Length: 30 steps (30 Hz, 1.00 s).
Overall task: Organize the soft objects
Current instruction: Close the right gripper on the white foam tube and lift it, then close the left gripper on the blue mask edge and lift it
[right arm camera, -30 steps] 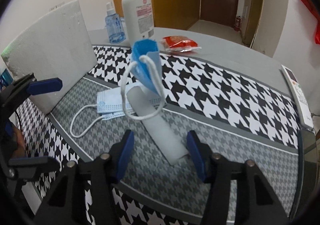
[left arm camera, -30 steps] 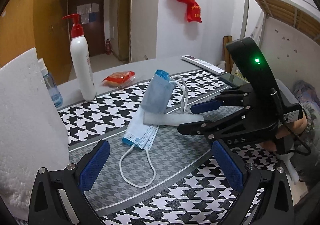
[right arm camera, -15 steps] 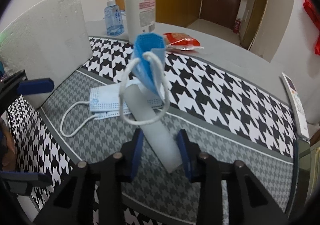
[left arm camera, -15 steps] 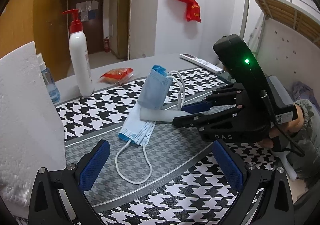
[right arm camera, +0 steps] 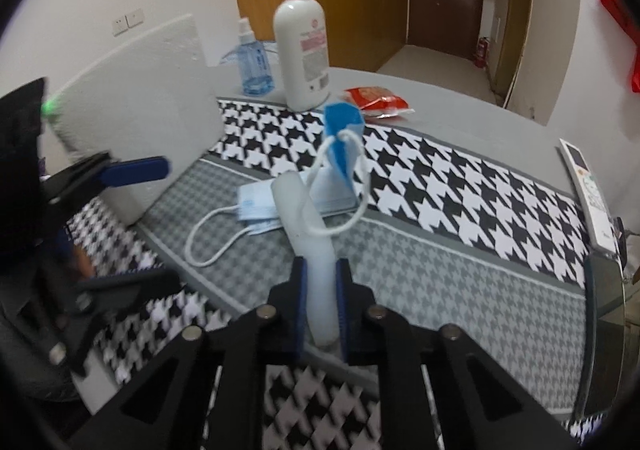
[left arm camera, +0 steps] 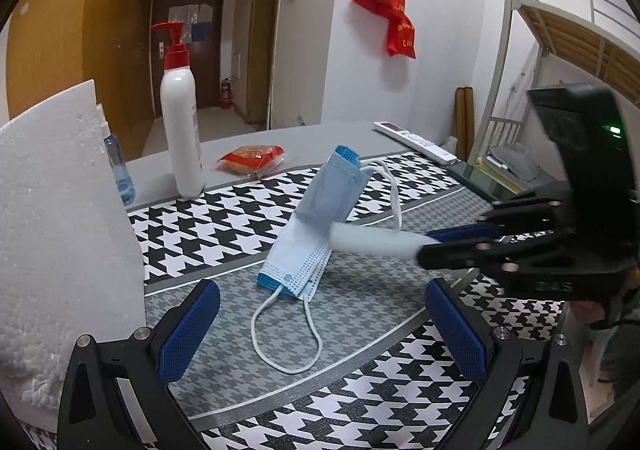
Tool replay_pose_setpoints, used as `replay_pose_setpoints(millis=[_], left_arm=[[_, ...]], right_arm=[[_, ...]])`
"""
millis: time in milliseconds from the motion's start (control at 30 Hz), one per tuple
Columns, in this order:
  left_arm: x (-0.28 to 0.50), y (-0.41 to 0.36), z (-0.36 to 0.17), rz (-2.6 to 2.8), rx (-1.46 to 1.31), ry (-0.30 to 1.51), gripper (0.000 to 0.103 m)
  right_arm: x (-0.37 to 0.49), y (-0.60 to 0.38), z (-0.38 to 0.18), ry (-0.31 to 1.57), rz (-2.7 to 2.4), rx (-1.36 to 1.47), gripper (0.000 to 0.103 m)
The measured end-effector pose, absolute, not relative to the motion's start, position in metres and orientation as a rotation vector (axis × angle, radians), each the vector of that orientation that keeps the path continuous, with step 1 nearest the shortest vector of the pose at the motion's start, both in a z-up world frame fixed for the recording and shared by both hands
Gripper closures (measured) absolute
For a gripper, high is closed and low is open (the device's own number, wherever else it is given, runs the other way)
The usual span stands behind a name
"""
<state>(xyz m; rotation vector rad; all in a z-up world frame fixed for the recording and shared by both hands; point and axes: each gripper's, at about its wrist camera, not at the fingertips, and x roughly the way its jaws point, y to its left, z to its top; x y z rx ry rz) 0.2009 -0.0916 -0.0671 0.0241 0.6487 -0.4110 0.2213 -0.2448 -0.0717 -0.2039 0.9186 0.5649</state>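
Observation:
A white foam strip (right arm camera: 304,221) slants up off the table, its far end under a folded blue face mask (right arm camera: 342,137) whose ear loop hangs round it. My right gripper (right arm camera: 322,278) has its jaws closing, and the blue pads press on the strip's near end. In the left wrist view the strip (left arm camera: 372,242) runs from the right gripper (left arm camera: 460,242) to the propped mask (left arm camera: 332,189). A second light-blue mask (left arm camera: 296,258) lies flat beneath. My left gripper (left arm camera: 320,326) stands open just short of that mask's loop, holding nothing.
A white foam board (left arm camera: 52,209) stands at the left. Behind the masks are a white pump bottle (left arm camera: 182,129), a small blue spray bottle (left arm camera: 120,173) and a red snack packet (left arm camera: 252,155). A remote (left arm camera: 416,139) and a dark phone (left arm camera: 476,177) lie at the far right edge.
The right gripper's jaws went from wide open around the strip to pressing on it, and its near end rose off the table. The left gripper stayed put.

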Motion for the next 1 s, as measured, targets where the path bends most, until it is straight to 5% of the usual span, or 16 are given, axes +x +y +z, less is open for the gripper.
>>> replay_pose_setpoints(millis=[700, 1000], left_arm=[[0.218, -0.117, -0.07, -0.321, 0.126, 0.71, 0.001], [0.255, -0.118, -0.08, -0.287, 0.102, 0.809, 0.014]], right_arm=[[0.166, -0.315, -0.061, 0.864, 0.447, 0.0, 0.087], [0.165, -0.326, -0.066, 0.86, 0.413, 0.054, 0.087]])
